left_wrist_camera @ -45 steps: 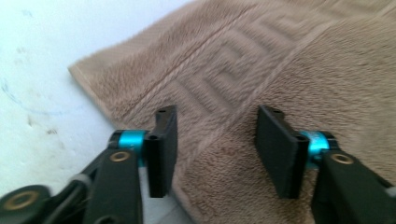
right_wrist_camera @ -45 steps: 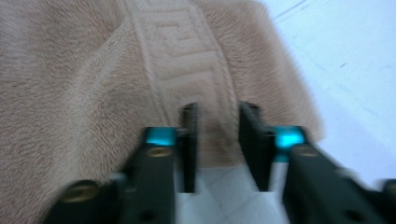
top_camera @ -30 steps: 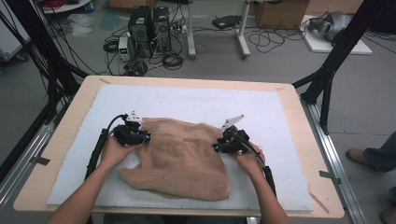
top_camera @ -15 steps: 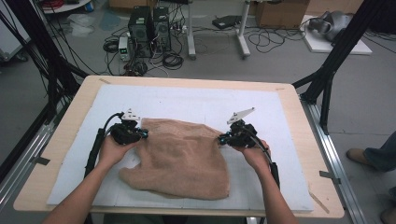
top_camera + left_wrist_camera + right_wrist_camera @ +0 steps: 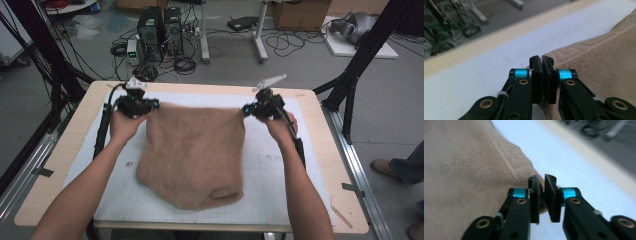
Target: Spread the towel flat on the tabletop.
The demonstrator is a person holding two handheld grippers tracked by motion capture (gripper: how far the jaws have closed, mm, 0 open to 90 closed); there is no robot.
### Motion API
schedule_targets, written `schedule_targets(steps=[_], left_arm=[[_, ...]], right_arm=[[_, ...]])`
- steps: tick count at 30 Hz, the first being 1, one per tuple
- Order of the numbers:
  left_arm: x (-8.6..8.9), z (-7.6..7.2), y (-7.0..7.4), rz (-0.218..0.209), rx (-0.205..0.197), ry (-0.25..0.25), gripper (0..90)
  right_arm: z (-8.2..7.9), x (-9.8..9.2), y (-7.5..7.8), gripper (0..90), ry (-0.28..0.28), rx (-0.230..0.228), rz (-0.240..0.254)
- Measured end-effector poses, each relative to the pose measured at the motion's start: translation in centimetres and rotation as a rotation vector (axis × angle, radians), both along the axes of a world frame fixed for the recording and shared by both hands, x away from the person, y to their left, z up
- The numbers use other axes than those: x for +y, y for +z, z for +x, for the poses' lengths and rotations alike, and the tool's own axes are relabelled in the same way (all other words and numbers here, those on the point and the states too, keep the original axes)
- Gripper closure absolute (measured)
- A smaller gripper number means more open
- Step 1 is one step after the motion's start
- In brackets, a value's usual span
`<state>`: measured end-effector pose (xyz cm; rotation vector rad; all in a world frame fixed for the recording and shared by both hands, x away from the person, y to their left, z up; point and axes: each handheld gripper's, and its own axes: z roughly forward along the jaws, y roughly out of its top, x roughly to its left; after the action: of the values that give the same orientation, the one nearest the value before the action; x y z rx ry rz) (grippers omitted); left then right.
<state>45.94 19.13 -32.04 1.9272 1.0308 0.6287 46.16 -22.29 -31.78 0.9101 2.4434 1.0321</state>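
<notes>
A person lifts a tan fleece blanket by its two far corners, one in each tool, above a white gridded mat on a wooden table. The left tool has its jaws nearly together on the blanket's left corner; in the left gripper view the pads pinch a thin fold of ribbed hem that runs off to the right of the jaws. The right tool grips the opposite corner; in the right gripper view its jaws have just been opening slightly, a narrow gap stands between the pads, and the hem is still caught against the left-hand pad, so the hold there looks looser.

The blanket hangs from the line between the two tools and drapes toward the person, its near edge bunched and folded on the mat. It reads as soft, light and wholly limp: it sags under its own weight and will take whatever shape the tools give it. The plush pile is likely to slide a little between smooth pads, while the ribbed hem offers the firmer bite. The corners on that hem, taken deep between the jaws and kept well apart, appear the soundest hold for spreading or folding it.
</notes>
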Motion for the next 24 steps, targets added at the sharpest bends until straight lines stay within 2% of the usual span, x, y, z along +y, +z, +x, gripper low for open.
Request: schedule_targets(steps=[1,3,4,6,9,10,12,14,17,19,24], left_arm=[[-0.2,0.5,0.4,0.003,0.002,0.012,80.7],[-0.3,1.3,0.9,-0.023,0.027,0.012,71.0],[-0.3,1.3,0.9,-0.022,0.031,0.007,68.9],[-0.2,0.8,0.2,-0.022,0.054,-0.029,67.0],[0.1,-0.4,-1.3,-0.028,0.085,-0.068,64.0],[0.0,-0.8,-1.7,-0.024,0.090,-0.076,63.0],[0.0,-2.1,-3.0,-0.028,0.107,-0.107,60.6],[0.0,-3.3,-3.8,-0.032,0.108,-0.135,58.9],[0.0,-5.2,-4.7,-0.027,0.106,-0.168,56.4],[0.2,-6.4,-5.1,-0.031,0.108,-0.187,54.7],[1.0,-9.7,-5.8,-0.026,0.095,-0.229,50.1]], right_arm=[[1.1,-0.1,0.8,67.0,-0.052,-0.011,-0.010],[2.3,-0.4,1.2,58.6,-0.095,0.029,-0.001],[2.3,-0.4,1.0,58.7,-0.086,0.030,0.012],[1.9,-0.2,0.4,57.8,-0.063,0.051,0.000],[0.3,0.0,-1.1,56.9,-0.011,0.059,-0.019],[-0.2,0.0,-1.5,54.6,-0.008,0.082,-0.015],[-1.2,0.1,-2.3,54.1,0.013,0.096,-0.012],[-3.0,0.2,-2.8,53.3,0.037,0.089,0.009],[-5.0,0.7,-3.2,50.9,0.074,0.089,0.005],[-6.4,0.9,-3.2,50.1,0.099,0.087,0.035],[-9.6,1.5,-3.4,48.4,0.158,0.063,0.055]])
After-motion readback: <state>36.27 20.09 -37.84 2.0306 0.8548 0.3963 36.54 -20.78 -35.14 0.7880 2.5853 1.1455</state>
